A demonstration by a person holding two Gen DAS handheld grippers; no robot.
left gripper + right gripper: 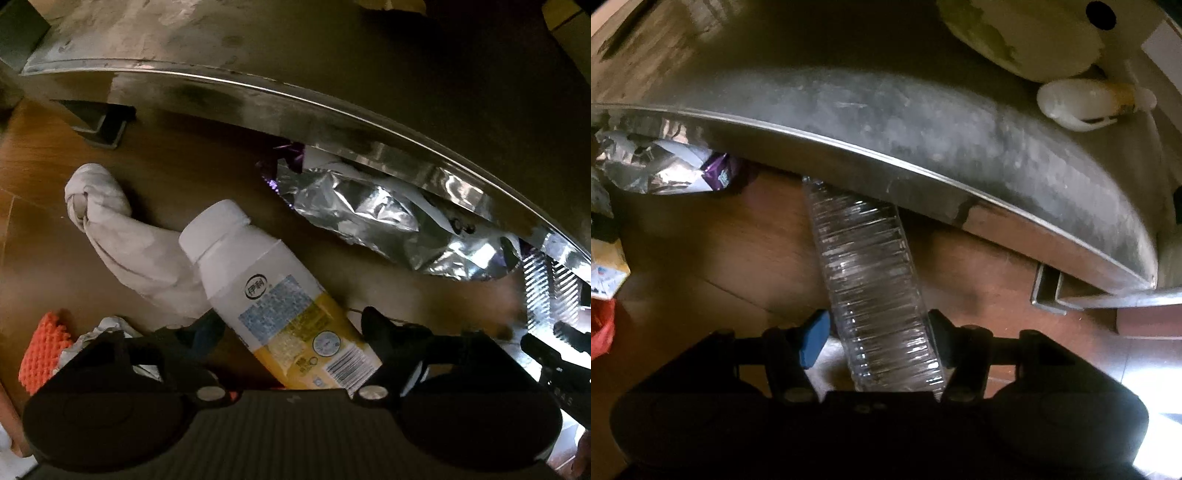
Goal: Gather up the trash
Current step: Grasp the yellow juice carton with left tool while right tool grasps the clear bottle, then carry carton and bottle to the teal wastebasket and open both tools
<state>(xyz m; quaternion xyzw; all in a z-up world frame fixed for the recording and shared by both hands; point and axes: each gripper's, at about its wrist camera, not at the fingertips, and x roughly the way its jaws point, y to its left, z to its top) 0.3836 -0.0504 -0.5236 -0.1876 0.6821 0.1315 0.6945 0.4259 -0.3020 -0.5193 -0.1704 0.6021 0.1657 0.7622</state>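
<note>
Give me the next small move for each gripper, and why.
Probably close both. The white drink bottle lies between the left gripper's open jaws, and the clear plastic bottle between the right gripper's, its far end under the steel table edge.

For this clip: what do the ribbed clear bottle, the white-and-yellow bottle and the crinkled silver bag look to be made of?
The ribbed clear bottle looks like thin transparent plastic: the floor shows through, and its ridges catch glints. The white-and-yellow bottle seems opaque matte plastic with a glossy printed label. The crinkled silver bag looks like metallised foil film, given its mirror-like creases.
</note>
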